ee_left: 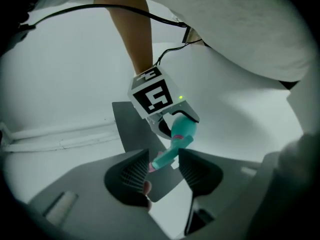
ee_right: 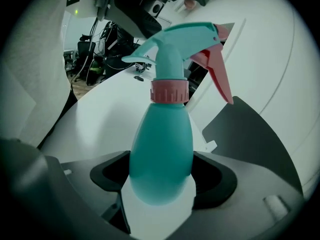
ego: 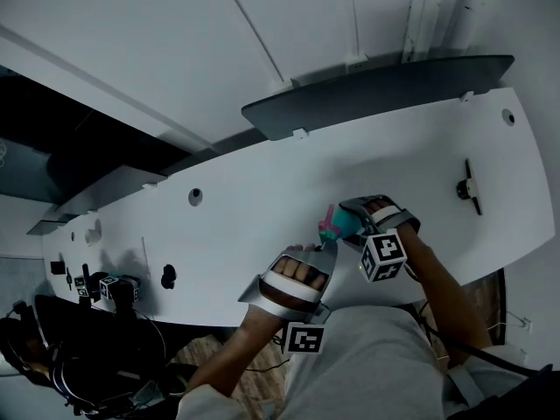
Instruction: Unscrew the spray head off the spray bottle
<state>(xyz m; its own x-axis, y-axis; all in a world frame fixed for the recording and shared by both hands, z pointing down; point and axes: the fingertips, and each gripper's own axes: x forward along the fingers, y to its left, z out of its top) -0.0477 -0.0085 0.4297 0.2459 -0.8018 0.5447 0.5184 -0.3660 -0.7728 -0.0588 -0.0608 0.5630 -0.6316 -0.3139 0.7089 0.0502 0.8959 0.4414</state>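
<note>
Over table (ego: 262,191), right fingers (ee_right: 214,178) clench bottle (ee_right: 161,154); left fingers (ee_left: 131,176) stand loose round spray head (ee_left: 166,158).

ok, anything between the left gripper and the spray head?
Nothing visible. The spray head lies between the fingers of the left gripper, which do not visibly press on it. The right gripper is clamped on the spray bottle body, below the collar.

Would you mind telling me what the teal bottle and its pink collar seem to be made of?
The bottle looks like smooth, semi-matte teal plastic, judging by its soft, even sheen. The collar seems to be pink plastic too, moulded with fine vertical ribs.
</note>
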